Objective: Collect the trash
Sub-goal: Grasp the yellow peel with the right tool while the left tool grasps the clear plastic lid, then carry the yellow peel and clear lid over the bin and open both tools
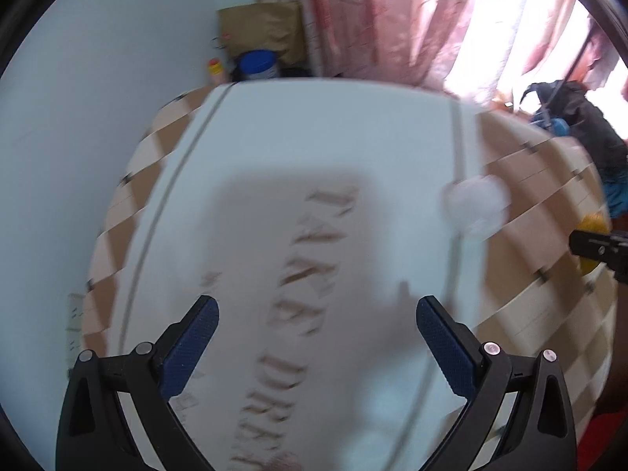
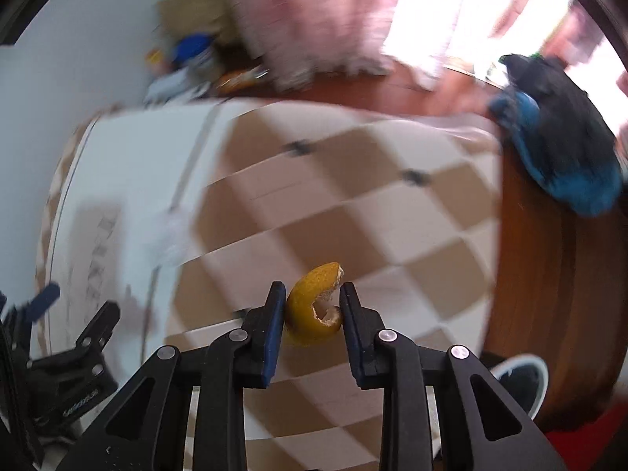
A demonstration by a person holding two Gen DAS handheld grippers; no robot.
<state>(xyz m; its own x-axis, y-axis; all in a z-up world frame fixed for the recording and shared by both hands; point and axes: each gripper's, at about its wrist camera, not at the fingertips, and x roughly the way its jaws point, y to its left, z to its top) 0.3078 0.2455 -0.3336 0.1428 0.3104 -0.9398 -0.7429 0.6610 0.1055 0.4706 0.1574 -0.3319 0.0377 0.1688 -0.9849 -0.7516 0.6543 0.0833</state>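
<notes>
A curled yellow-orange fruit peel (image 2: 314, 306) sits between the blue pads of my right gripper (image 2: 312, 306), which is shut on it above the checkered tablecloth (image 2: 353, 204). The same peel (image 1: 592, 225) shows at the right edge of the left wrist view, with the right gripper's black tip in front of it. My left gripper (image 1: 318, 325) is open and empty over a white mat (image 1: 314, 149) with brown lettering. A blurred white crumpled piece (image 1: 477, 204), perhaps tissue, lies at the mat's right border. In the right wrist view the left gripper (image 2: 47, 306) appears at the far left.
A brown paper bag (image 1: 261, 31), a blue-lidded jar (image 1: 259, 64) and a small yellow-capped bottle (image 1: 215, 66) stand behind the table by the wall. Pink curtains (image 1: 373, 19) hang behind. A black and blue bag (image 2: 557, 137) rests at the table's right wooden edge. A shoe (image 2: 518, 380) shows below.
</notes>
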